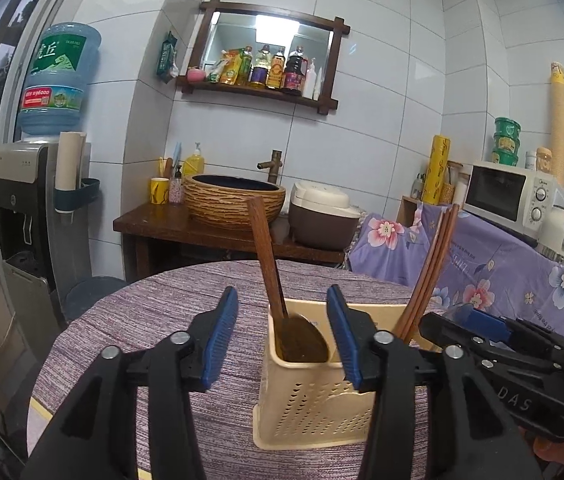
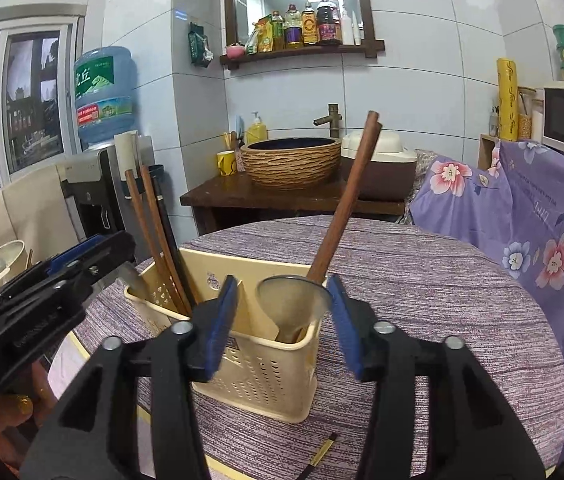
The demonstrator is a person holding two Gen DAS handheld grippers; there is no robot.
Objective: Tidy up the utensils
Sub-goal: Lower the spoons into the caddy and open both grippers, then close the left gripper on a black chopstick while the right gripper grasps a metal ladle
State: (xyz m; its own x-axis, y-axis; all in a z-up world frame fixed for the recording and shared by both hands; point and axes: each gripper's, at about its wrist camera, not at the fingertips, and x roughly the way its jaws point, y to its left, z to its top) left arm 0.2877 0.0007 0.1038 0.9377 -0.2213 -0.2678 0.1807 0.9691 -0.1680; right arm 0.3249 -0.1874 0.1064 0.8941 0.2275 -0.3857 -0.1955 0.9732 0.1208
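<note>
Drop-off step looks finished: left gripper [image 1: 282, 332] and right gripper [image 2: 282, 320] both wide, nothing held. Wooden spoon [image 1: 271, 280], chopsticks [image 2: 157, 240] upright in caddy [image 2: 257, 364], tabletop [image 2: 442, 320] centre. Next: stray stick [image 2: 322, 450] at 6 o'clock.

1. A cream utensil holder [image 2: 257, 364], perforated with small holes, on a purple-and-grey streaked tablecloth [image 2: 422, 300].
2. Dark brown wooden spoon [image 1: 269, 280] and reddish-brown chopsticks [image 1: 430, 268].
3. Black grippers with blue pads [image 2: 219, 320].
4. Lilac floral cloth [image 2: 522, 216].
</note>
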